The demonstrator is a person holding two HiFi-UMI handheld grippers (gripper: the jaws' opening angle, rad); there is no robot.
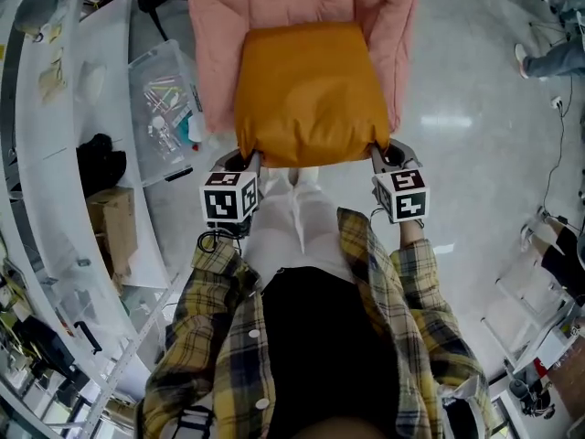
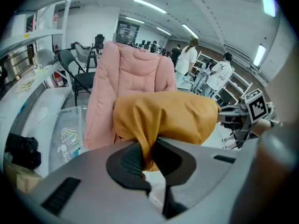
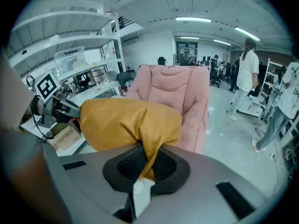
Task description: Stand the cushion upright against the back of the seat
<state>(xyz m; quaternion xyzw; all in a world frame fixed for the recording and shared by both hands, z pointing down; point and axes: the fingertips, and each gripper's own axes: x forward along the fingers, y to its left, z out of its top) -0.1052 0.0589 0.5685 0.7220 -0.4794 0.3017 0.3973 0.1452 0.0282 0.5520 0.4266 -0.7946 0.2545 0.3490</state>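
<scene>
A mustard-yellow cushion hangs in the air in front of the pink padded seat, held flat by its two near corners. My left gripper is shut on the cushion's near-left corner, whose cloth is pinched between the black pads. At the near-right corner my right gripper is shut on the cloth as well. From the left gripper view the cushion covers the lower part of the seat back. The right gripper view has the cushion bunched into the pads, the seat behind it.
A clear plastic bin with small items stands left of the seat, by a curved white shelf carrying a cardboard box. Shiny floor lies to the right. Several people stand far behind the seat.
</scene>
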